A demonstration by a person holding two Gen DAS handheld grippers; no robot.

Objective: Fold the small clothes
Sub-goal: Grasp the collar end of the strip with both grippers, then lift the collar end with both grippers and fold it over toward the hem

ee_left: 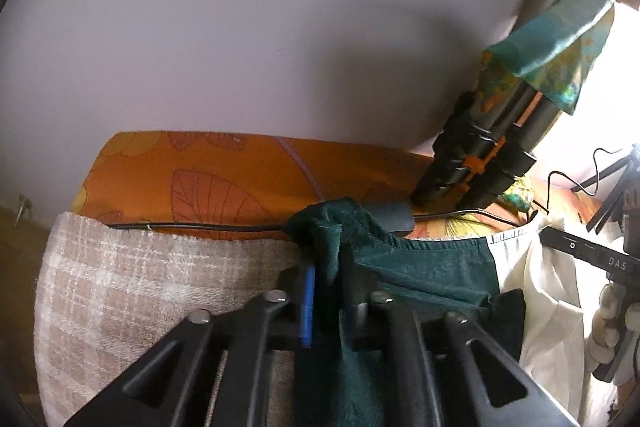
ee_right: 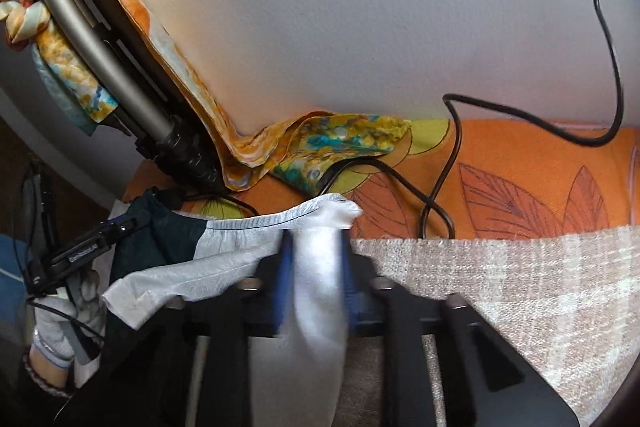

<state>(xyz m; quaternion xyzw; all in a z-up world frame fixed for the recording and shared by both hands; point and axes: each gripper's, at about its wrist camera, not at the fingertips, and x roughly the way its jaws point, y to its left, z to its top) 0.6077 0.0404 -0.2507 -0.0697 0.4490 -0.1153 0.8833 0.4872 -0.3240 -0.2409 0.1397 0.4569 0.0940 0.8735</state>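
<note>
The garment [ee_right: 240, 267] hides the right tongs' [ee_right: 316, 267] tips (motion-blurred), running off the bottom edge.

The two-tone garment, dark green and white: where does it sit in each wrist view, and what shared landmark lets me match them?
Left wrist view: the garment is centre to right, its green corner pinched in the left gripper, white half trailing right.
Right wrist view: the garment is centre-left, its white corner pinched in the right gripper, green half at left.
Shared landmark: the black tripod legs on the orange leaf-print cloth.
</note>
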